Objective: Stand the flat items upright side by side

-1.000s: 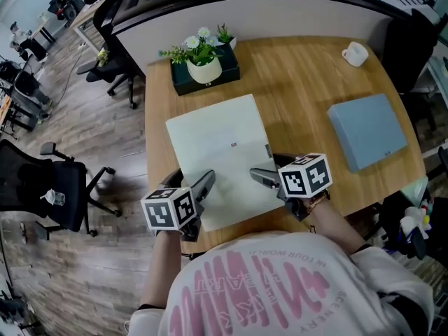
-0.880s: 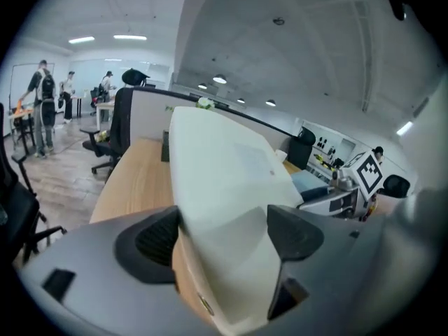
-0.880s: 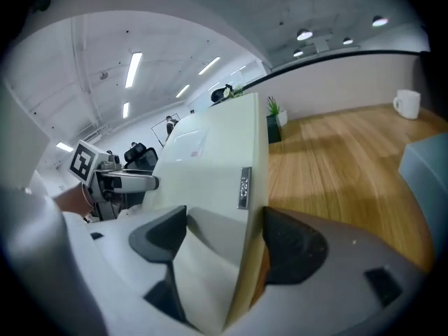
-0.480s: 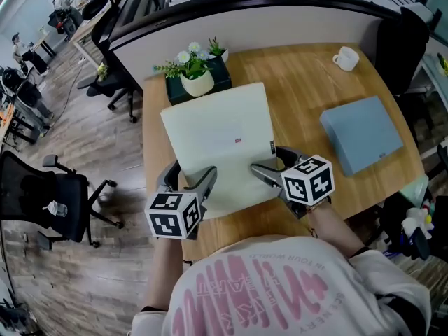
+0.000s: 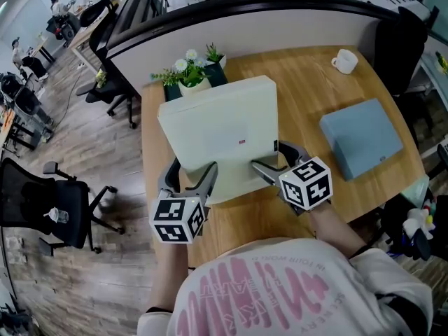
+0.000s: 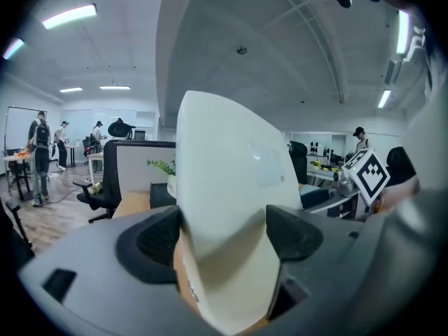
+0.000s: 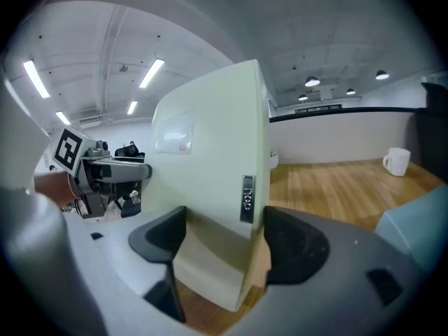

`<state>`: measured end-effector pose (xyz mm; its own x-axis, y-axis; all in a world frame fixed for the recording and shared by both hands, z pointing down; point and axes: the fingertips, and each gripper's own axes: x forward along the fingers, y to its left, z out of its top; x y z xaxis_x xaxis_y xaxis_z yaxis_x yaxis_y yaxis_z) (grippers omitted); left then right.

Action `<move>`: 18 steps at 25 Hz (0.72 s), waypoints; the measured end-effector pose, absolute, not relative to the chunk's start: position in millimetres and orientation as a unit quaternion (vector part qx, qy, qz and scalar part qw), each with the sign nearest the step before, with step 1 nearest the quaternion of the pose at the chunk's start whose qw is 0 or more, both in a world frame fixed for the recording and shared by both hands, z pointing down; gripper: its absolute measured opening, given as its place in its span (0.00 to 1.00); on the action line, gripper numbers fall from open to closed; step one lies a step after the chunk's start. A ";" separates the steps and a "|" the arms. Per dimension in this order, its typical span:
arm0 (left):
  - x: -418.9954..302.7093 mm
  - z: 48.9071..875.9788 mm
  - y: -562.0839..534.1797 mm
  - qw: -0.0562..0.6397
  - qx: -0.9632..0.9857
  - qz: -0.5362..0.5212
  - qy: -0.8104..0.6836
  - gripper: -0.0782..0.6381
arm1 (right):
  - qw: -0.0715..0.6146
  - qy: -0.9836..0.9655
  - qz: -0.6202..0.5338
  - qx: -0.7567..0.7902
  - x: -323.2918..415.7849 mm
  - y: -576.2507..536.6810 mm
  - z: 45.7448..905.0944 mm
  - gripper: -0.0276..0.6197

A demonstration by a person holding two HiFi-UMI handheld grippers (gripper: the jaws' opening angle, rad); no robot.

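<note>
A large flat cream box [image 5: 220,135] is tilted up off the wooden table [image 5: 308,82], its near edge low between both grippers. My left gripper [image 5: 190,177] holds the box's near left corner; its jaws are closing, and the box [image 6: 231,187] fills the gap between the pads. My right gripper [image 5: 271,158] is shut on the near right corner, where a small label sits on the box's edge [image 7: 210,166]. A flat blue box [image 5: 362,135] lies on the table to the right, apart from both grippers.
A potted plant [image 5: 192,75] in a dark tray stands just behind the raised box. A white mug [image 5: 344,60] sits at the far right corner. A partition wall runs along the table's back edge. Office chairs stand on the floor to the left.
The cream box has gone from lying flat to tilted up, its far edge rising toward the plant. Both grippers stayed on its near edge.
</note>
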<state>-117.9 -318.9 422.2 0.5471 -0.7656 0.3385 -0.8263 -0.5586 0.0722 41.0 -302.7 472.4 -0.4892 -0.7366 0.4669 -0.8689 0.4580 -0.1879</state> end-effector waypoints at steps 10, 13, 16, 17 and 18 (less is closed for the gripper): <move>-100.7 391.9 -342.1 0.068 0.889 0.099 -0.441 0.62 | 0.165 -0.826 0.155 0.516 60.3 -335.9 452.7 0.59; -97.7 395.6 -345.8 0.071 0.888 0.105 -0.442 0.62 | 0.159 -0.822 0.157 0.524 64.5 -339.6 450.2 0.58; -95.5 401.6 -347.0 0.084 0.886 0.105 -0.443 0.62 | 0.162 -0.819 0.155 0.528 67.3 -340.1 450.9 0.58; -94.7 403.2 -347.5 0.090 0.886 0.103 -0.443 0.62 | 0.162 -0.818 0.156 0.529 68.4 -339.8 451.3 0.58; -93.9 404.9 -348.4 0.096 0.885 0.101 -0.444 0.62 | 0.161 -0.818 0.158 0.529 69.4 -339.5 452.0 0.58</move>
<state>-93.9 -348.4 404.9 0.5854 -0.7662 0.2651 -0.8053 -0.5875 0.0802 69.4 -339.5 452.0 -0.3878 -0.8146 0.4313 -0.9166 0.3902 -0.0873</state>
